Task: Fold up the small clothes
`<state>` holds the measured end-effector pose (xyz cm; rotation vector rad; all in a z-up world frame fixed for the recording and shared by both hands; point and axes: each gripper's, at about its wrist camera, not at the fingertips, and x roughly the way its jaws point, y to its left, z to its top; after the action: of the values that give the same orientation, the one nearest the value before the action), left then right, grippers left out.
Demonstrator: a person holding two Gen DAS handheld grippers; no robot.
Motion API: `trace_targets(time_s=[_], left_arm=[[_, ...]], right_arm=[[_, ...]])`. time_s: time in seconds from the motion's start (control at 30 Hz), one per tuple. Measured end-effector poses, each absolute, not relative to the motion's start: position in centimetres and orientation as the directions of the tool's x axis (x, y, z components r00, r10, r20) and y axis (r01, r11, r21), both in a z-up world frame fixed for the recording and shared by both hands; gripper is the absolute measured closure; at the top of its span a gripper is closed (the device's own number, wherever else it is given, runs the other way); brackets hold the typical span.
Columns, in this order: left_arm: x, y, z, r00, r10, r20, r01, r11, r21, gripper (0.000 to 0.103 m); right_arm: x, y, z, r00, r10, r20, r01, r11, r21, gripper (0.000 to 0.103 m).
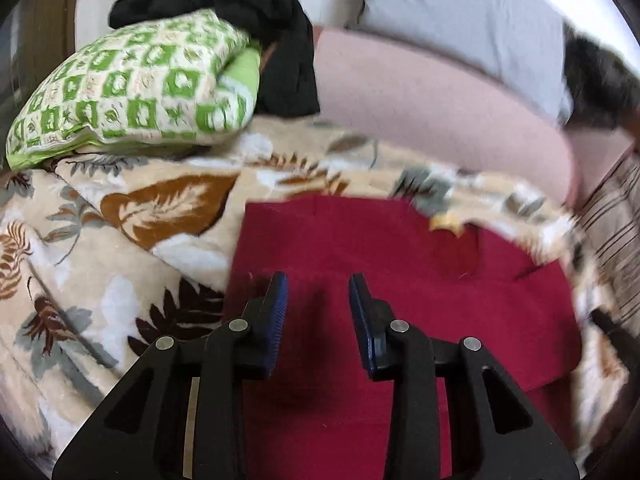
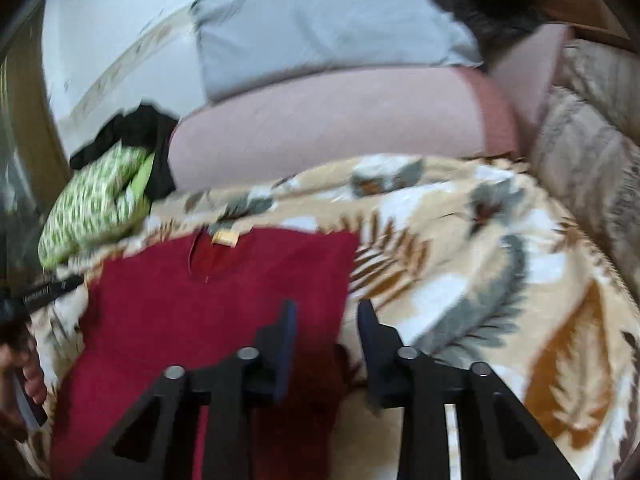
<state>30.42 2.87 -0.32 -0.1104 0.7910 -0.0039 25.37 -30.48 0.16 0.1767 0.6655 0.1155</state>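
A dark red garment (image 1: 400,264) lies flat on a leaf-patterned blanket (image 1: 120,216). My left gripper (image 1: 318,284) is open and empty, hovering above the garment's left part. In the right wrist view the red garment (image 2: 208,300) shows its neckline and a yellow label (image 2: 224,239) at the far edge. My right gripper (image 2: 326,312) is open and empty over the garment's right edge, one finger above red cloth, the other above the blanket (image 2: 500,280). The left hand and its gripper handle (image 2: 28,364) show at the left edge.
A green patterned pillow (image 1: 132,84) and a black garment (image 1: 260,20) lie at the far left. A pink cushion (image 1: 420,108) and a grey pillow (image 1: 460,12) lie behind the blanket. A striped brown cover (image 1: 616,224) lies at the right.
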Motion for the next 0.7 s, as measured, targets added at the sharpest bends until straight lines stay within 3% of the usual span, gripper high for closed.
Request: trace_targets(time_s=[0.1,0.23,0.4,0.6,0.7], left_arm=[[31.3,4.1,-3.7,0.652,-0.022,-0.758,-0.093,0.99,-0.109,0.074],[30.0,4.7,-4.5,0.707,-0.064,-0.704,-0.061,0.987,-0.151,0.075],[29.6,5.0,-3.2,0.712,-0.075,-0.698,-0.067,0.983,-0.173,0.075],[30.2,4.8,-4.4,0.705,-0.095,-0.703,-0.049,0.982,-0.182,0.073],[30.0,5.0,-4.4,0.709,-0.105,-0.697,-0.047,0.98,-0.195,0.073]], right_arm=[[26.5,-28.6,-0.8,0.772,0.165,-0.614,-0.107,0.986,0.13,0.08],[28.5,-30.4,-5.8,0.654,0.176,-0.736,-0.052,0.981,0.188,0.08],[28.8,-32.7,-4.3,0.653,0.21,-0.728,0.011,0.958,0.286,0.088],[29.2,-31.7,-0.2,0.802,0.188,-0.567,-0.033,0.962,0.271,0.086],[31.7,-30.8,-2.2,0.768,0.179,-0.614,-0.047,0.973,0.225,0.086]])
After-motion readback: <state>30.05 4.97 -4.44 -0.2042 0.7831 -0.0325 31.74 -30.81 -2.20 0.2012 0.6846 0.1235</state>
